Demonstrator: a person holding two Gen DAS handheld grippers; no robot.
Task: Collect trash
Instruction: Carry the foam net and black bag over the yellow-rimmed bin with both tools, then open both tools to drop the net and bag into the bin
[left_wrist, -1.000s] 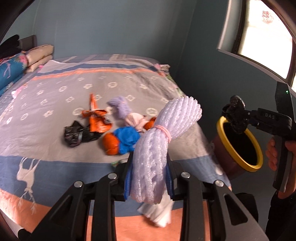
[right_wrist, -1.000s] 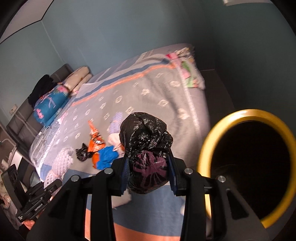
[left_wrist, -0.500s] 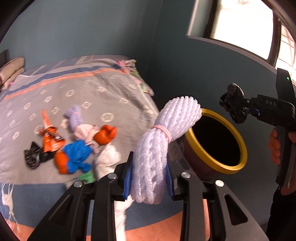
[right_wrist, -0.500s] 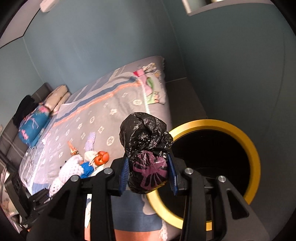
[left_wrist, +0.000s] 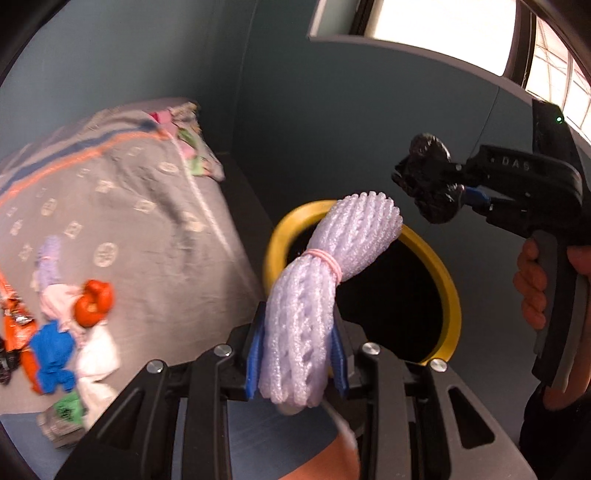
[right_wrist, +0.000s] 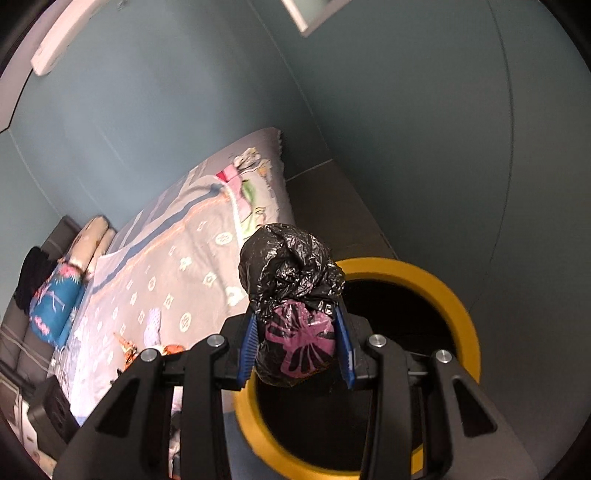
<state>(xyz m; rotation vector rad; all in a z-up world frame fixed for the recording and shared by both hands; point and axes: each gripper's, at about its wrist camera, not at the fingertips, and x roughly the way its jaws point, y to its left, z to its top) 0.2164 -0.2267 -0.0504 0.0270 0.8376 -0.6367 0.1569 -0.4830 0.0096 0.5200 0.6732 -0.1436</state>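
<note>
My left gripper (left_wrist: 298, 363) is shut on a white foam net bundle (left_wrist: 325, 280) tied with a pink band; the bundle reaches over the near rim of the yellow-rimmed bin (left_wrist: 448, 291). My right gripper (right_wrist: 295, 350) is shut on a crumpled black plastic bag (right_wrist: 291, 291) with a pink print, held over the bin's (right_wrist: 458, 314) dark mouth. In the left wrist view the right gripper (left_wrist: 436, 192) hangs above the bin's far side with the black bag (left_wrist: 428, 184) in it, a hand on its handle. More trash lies on the bed (left_wrist: 129, 229): orange wrappers (left_wrist: 92, 302), a blue piece (left_wrist: 51, 354), white tissue (left_wrist: 98, 358).
The bin stands on the dark floor (right_wrist: 332, 206) between the bed's side and the teal wall (left_wrist: 332, 129). A window (left_wrist: 443, 33) sits above the bin. Pillows (right_wrist: 55, 299) lie at the bed's head. A green wrapper (left_wrist: 66, 410) rests near the bed's edge.
Both grippers swung from over the bed toward the bin, each keeping its load. The bin has come from the right edge to under both, and the bed's trash has slid left.
</note>
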